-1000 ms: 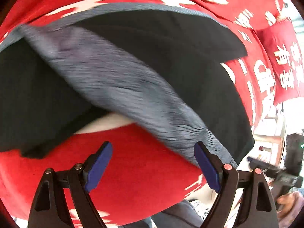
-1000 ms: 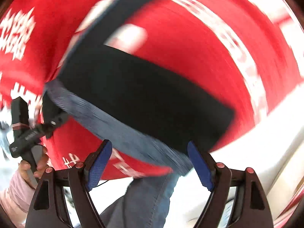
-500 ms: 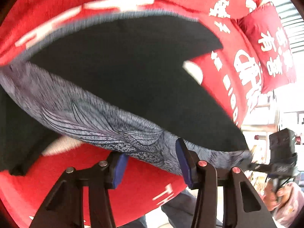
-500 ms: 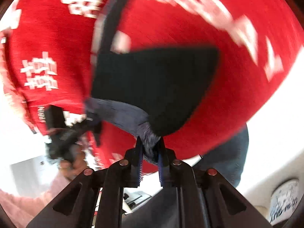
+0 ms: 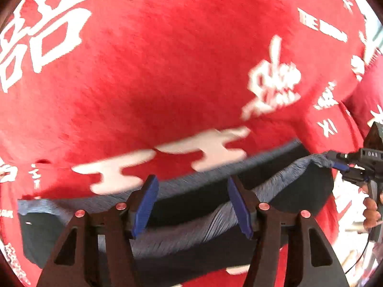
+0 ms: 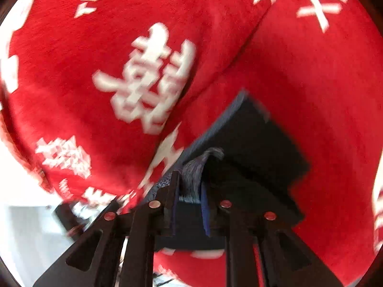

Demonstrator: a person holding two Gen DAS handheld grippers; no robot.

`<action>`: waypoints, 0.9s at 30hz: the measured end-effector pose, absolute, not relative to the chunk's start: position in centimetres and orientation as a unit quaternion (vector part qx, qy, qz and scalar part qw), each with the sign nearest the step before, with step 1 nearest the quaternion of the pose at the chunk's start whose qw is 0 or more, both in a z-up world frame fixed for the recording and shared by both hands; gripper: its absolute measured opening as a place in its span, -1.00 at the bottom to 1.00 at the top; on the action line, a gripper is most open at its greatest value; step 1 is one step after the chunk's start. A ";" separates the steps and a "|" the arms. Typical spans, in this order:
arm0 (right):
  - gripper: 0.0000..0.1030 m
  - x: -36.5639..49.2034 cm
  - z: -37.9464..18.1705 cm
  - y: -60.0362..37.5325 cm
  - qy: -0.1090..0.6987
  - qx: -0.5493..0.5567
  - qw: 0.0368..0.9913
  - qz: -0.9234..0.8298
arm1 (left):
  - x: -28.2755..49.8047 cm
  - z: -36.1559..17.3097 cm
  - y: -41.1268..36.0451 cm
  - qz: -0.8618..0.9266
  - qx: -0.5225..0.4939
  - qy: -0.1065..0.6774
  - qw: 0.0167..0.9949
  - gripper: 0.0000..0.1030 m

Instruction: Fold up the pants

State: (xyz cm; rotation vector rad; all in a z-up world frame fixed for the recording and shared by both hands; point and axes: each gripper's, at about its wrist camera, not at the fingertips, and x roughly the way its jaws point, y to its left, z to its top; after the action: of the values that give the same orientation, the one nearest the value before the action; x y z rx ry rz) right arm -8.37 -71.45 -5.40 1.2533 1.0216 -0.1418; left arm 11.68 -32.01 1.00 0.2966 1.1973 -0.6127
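Observation:
Dark pants with a grey-blue ribbed waistband point(image 5: 196, 234) lie across the red blanket point(image 5: 167, 71). My left gripper point(image 5: 192, 205) has its jaws part-way apart around the waistband, with blue pads point(image 5: 146, 205) either side of the fabric; whether they press on it is unclear. My right gripper point(image 6: 189, 198) is shut on a bunched corner of the waistband point(image 6: 191, 174) and lifts it. The right gripper also shows in the left wrist view point(image 5: 335, 165), holding the band's far end. The black pants body point(image 6: 258, 148) lies flat behind.
The red blanket with white characters point(image 6: 148, 81) covers the whole surface and a backrest fold behind it. A red cushion point(image 5: 368, 100) sits at the right edge. A hand point(image 5: 371, 212) grips the right tool's handle.
Both grippers have swung forward and up with the waistband, so the blanket's back fills the views. The right stays shut on the band; the left jaws are wider apart than 0.5 s ago.

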 end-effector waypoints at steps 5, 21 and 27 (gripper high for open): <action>0.89 -5.8 -4.2 -73.3 0.460 0.501 0.728 -0.084 | 12.4 0.7 -29.8 -0.235 0.140 0.561 0.781 0.25; -0.88 -11.7 -8.2 -71.9 0.502 0.490 0.695 -0.156 | 7.8 -9.8 -26.8 -0.156 0.182 0.647 0.724 0.56; -0.11 -14.2 -9.4 -72.8 0.569 0.458 0.635 -0.252 | 8.8 -7.4 -25.7 -0.154 0.160 0.639 0.736 0.56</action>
State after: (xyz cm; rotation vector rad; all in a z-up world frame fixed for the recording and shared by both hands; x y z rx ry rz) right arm -14.15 -72.82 -9.44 1.0460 1.3001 -0.5769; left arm 8.81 -25.73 -7.37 0.3514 1.4044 -0.3372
